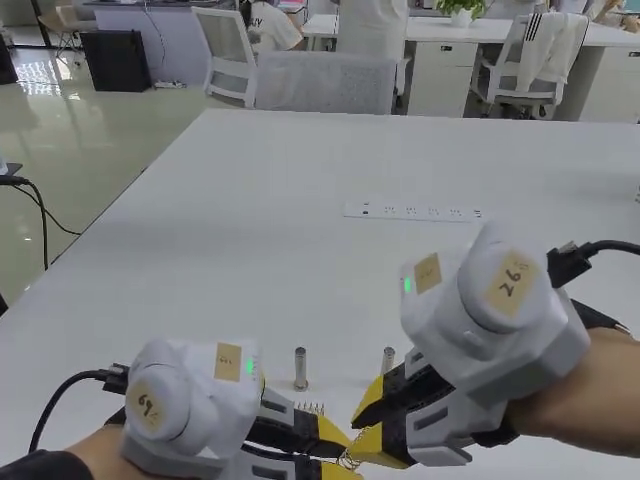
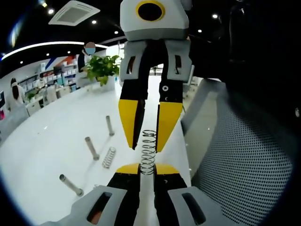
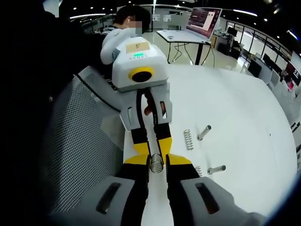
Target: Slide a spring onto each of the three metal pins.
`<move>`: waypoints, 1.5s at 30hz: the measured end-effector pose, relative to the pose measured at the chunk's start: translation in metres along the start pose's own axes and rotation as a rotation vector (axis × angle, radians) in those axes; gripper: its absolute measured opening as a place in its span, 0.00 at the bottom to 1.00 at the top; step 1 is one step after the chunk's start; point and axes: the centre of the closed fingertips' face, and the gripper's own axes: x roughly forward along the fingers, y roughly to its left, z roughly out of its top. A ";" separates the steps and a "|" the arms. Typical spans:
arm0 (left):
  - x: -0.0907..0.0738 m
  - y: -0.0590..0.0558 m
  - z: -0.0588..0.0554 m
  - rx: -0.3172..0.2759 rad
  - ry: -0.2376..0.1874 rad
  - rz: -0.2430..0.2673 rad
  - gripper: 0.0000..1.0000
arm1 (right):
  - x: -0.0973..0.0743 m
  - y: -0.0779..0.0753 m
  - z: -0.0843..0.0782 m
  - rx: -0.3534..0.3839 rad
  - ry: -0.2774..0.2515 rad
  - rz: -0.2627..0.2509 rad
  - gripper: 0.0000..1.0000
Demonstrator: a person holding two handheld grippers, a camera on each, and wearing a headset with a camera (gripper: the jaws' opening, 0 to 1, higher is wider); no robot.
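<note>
1. Spring [image 2: 148, 150]: held just over table [image 2: 42, 141] near edge, long axis roughly level, running gripper to gripper.
2. L gripper [image 2: 146, 168]: jaws nearly closed, pinching one end.
3. R gripper [image 3: 156, 161]: facing it, clamping other end.
4. Pins [image 2: 91, 147]: 3, upright; loose spring [image 2: 108, 157] lying beside.

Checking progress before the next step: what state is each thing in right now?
Held spring, gripped at both ends, off the pins.
Left gripper, shut on the held spring.
Right gripper, shut on the held spring.
Pins, all three upright, bare.
Loose spring, lying on the table.
</note>
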 end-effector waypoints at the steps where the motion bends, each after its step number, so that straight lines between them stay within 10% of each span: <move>1: 0.000 0.000 0.000 0.001 0.000 0.000 0.02 | 0.000 -0.001 0.000 0.003 -0.002 -0.006 0.13; 29: -0.001 0.004 0.006 -0.037 -0.037 0.011 0.03 | 0.009 -0.001 -0.013 0.028 0.037 0.007 0.08; 45: -0.011 0.019 -0.002 -0.104 -0.042 0.081 0.25 | -0.016 -0.023 -0.035 0.067 0.093 -0.045 0.08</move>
